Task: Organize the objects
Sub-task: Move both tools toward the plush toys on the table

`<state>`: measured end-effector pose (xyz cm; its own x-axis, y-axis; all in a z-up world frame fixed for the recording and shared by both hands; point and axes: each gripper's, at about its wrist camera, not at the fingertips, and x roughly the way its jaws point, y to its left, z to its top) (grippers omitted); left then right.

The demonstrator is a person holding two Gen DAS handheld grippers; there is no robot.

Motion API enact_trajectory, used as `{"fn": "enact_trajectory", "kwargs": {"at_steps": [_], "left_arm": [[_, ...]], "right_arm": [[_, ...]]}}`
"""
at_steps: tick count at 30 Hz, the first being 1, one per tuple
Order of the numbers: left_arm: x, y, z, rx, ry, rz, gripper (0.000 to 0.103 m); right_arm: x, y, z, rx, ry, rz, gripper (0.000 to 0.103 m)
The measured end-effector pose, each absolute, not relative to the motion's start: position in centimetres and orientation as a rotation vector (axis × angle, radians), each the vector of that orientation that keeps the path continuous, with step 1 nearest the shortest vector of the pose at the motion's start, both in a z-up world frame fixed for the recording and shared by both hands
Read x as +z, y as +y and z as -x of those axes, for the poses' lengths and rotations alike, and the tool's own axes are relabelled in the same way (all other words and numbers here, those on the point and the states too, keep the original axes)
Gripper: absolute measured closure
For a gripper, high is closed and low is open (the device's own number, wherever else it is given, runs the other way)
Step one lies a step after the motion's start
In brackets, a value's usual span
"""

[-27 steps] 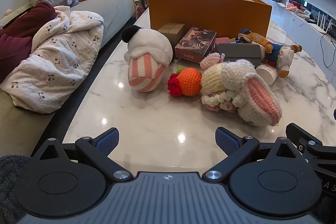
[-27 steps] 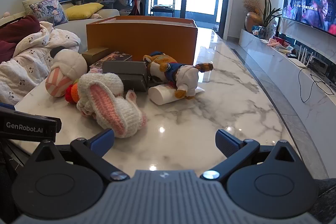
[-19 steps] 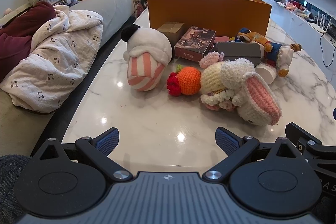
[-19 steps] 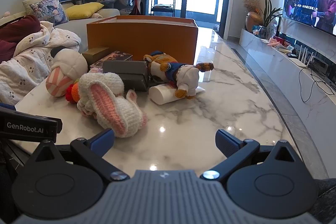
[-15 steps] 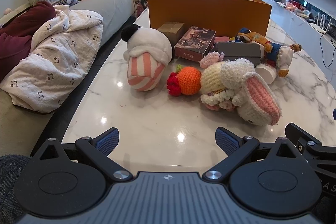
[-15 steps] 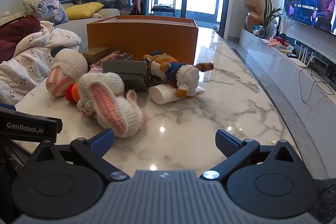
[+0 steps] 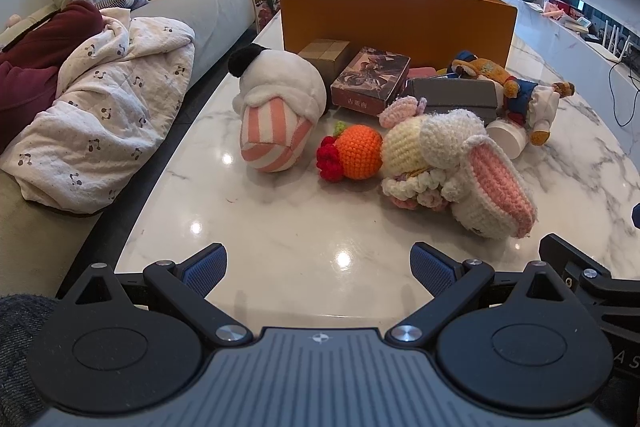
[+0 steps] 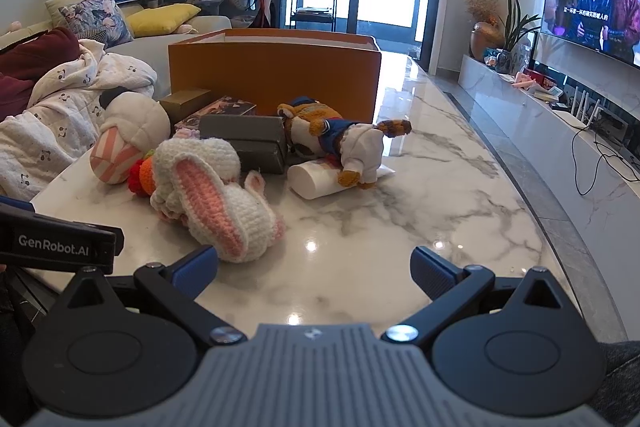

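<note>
The left gripper [image 7: 318,263] stood with its jaws spread wide and nothing between them, hanging over bare marble at the near edge of the table [image 7: 288,227]. The right gripper [image 8: 315,265] was spread just as wide and just as empty, over the same near edge further to the right.

The marble table carried everything. At its far end stood the orange box [image 7: 396,23] — open-topped, its long side wall facing both cameras. All the loose things lay in front of that wall, none inside that could be seen.

Nearest the grippers lay the crocheted rabbit [image 7: 460,167], on its side, one pink-lined ear pointing toward the near edge; in the right wrist view it sat just beyond the right gripper's left fingertip. To its left, well apart from the grippers, the white plush with the pink-striped bottom [image 7: 278,115] was tipped over. Behind the rabbit a grey box [image 7: 454,95] lay flat, and beside that a plush figure in blue and white [image 8: 340,141] sprawled across a white tube [image 8: 316,181]. A printed card box [image 7: 370,81] and a small gold-brown box [image 7: 324,57] sat close against the orange box. Smallest of all — the orange crocheted ball with its red tuft [image 7: 352,153], touching the rabbit's left side.
</note>
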<state>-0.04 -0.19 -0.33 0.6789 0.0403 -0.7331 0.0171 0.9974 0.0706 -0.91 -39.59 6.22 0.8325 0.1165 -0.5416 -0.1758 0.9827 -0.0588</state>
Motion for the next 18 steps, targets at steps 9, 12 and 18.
{"fn": "enact_trajectory", "kwargs": {"at_steps": [9, 12, 18], "left_arm": [[0.1, 0.1, -0.6, 0.022, 0.814, -0.070, 0.000], [0.3, 0.3, -1.0, 0.038, 0.797, -0.085, 0.000], [1.0, 1.4, -2.4, 0.056, 0.778, -0.077, 0.000]], "right_arm": [[6.4, -39.5, 0.3, 0.170, 0.573, 0.104, 0.001], [6.4, -39.3, 0.1, 0.180, 0.575, 0.108, 0.001], [6.8, -37.6, -0.7, 0.260, 0.559, 0.171, 0.001]]}}
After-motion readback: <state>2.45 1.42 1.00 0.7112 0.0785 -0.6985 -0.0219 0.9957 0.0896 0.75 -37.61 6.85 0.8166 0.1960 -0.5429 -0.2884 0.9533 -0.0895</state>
